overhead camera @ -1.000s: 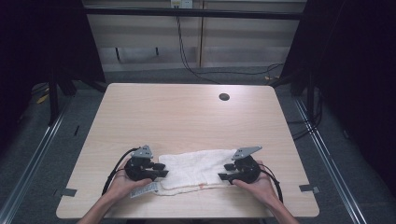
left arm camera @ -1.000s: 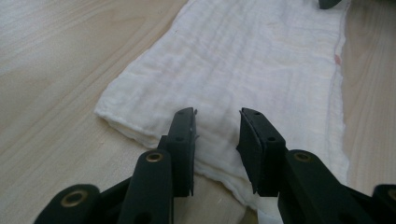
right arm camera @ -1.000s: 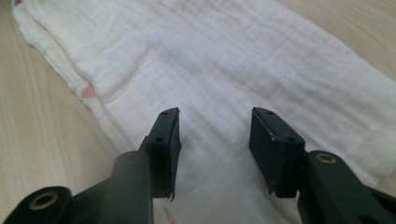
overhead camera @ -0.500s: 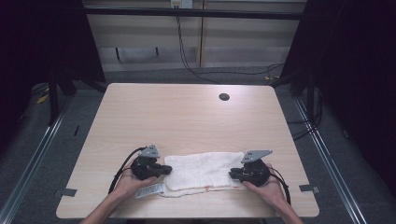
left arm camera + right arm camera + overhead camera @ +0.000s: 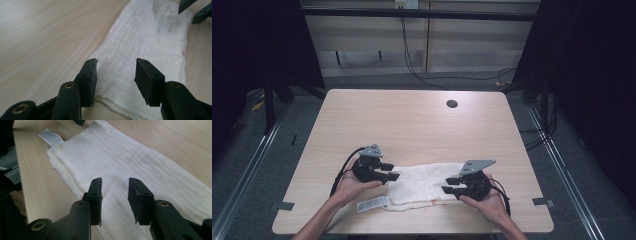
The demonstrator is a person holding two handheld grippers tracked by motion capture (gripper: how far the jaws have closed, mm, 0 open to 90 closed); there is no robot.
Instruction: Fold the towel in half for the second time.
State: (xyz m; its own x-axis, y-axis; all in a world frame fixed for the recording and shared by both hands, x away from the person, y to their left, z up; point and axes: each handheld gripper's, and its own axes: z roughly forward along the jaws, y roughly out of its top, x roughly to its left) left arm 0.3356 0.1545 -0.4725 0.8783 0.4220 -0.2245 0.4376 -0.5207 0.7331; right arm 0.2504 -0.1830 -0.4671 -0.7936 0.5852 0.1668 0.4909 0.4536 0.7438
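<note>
High view: a folded white cloth (image 5: 422, 186) lies flat near the counter's (image 5: 412, 125) front edge, between the left hand-held gripper (image 5: 393, 172) and right hand-held gripper (image 5: 449, 184), both just opening, jaws apart, gripping nothing.

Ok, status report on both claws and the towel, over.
Left claw and right claw open, jaws just opening, nothing gripped. Folded white towel flat on table, tag sticking out. Nothing in the way.

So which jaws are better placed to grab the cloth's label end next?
Probably left: the left gripper hangs open over the folded white cloth beside its label. The right gripper is at the opposite end.
</note>
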